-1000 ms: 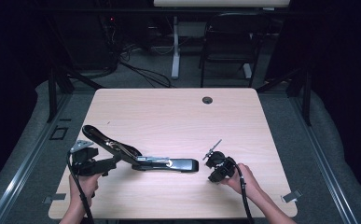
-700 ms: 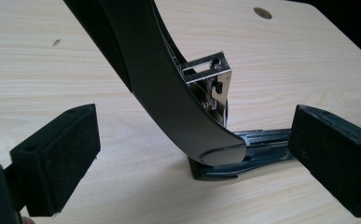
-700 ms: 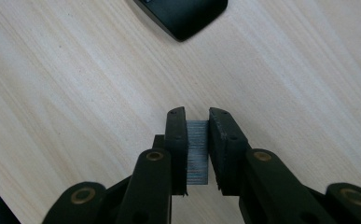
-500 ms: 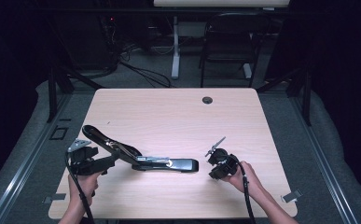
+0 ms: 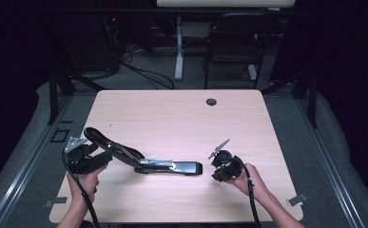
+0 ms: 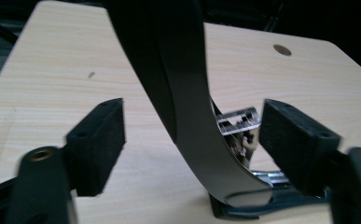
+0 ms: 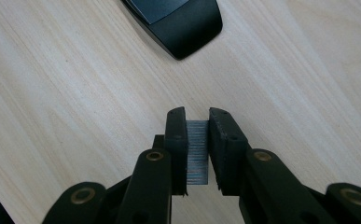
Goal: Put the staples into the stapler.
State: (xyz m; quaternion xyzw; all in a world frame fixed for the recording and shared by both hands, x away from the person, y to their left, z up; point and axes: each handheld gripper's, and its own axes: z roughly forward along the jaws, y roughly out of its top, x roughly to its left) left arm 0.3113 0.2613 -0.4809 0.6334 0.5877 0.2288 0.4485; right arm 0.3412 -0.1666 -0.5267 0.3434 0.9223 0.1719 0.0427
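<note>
High view: we see a black stapler (image 5: pixel 172 167) lying on the light wooden table (image 5: pixel 172 118), near the person's edge and roughly between the two hands. Its base rests flat on the table, while its top arm (image 5: pixel 106 144) is swung up and back toward the left, leaving the metal staple channel (image 5: pixel 155 163) exposed.

The left gripper (image 5: pixel 89 159), held in the person's left hand (image 5: pixel 82 183), sits at the raised end of the top arm. In the left gripper view we look along its two black jaws, which stand wide apart; the dark curved arm (image 6: pixel 178 93) rises between them, nearer the left pad than the right, and neither pad appears to touch it. Behind the arm we make out the shiny channel (image 6: pixel 236 121) and, below it, the stapler's base (image 6: pixel 262 205).

The right gripper (image 5: pixel 216 156), in the person's right hand (image 5: pixel 248 178), lies just to the right of the stapler's front end, apart from it. In the right gripper view its jaws are drawn nearly together on a strip of staples (image 7: pixel 197 151), a grey ribbed block pinched upright between the two pads above the bare table. The rounded black front end (image 7: pixel 183 23) of the stapler shows at the top of that view, well clear of the strip.
</note>
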